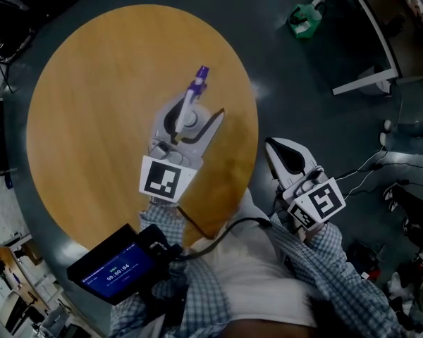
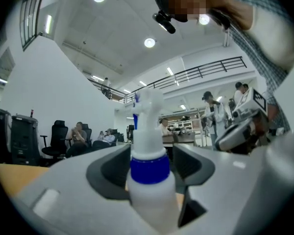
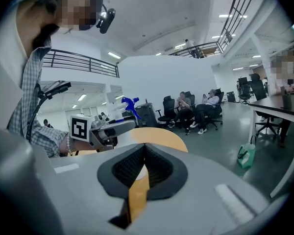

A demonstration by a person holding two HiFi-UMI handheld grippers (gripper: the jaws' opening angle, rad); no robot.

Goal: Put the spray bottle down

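A white spray bottle [image 1: 189, 117] with a blue collar and purple-blue trigger head stands upright on the round wooden table [image 1: 92, 118]. My left gripper [image 1: 196, 110] is level around it, and its jaws stand spread wider than the bottle. In the left gripper view the bottle [image 2: 149, 173] fills the middle, with a dark gap showing at the right jaw. My right gripper [image 1: 271, 146] hangs just off the table's right edge, shut with nothing in it. In the right gripper view its pads [image 3: 152, 166] meet at the tip [image 3: 143, 148], and the bottle [image 3: 118, 106] shows far left.
A green bag [image 1: 304, 20] lies on the dark floor near a white desk frame [image 1: 366, 48]. A black device with a lit screen [image 1: 116, 266] hangs at my waist. Cables and gear lie at the right [image 1: 409, 210]. Seated people [image 3: 196, 106] are far off.
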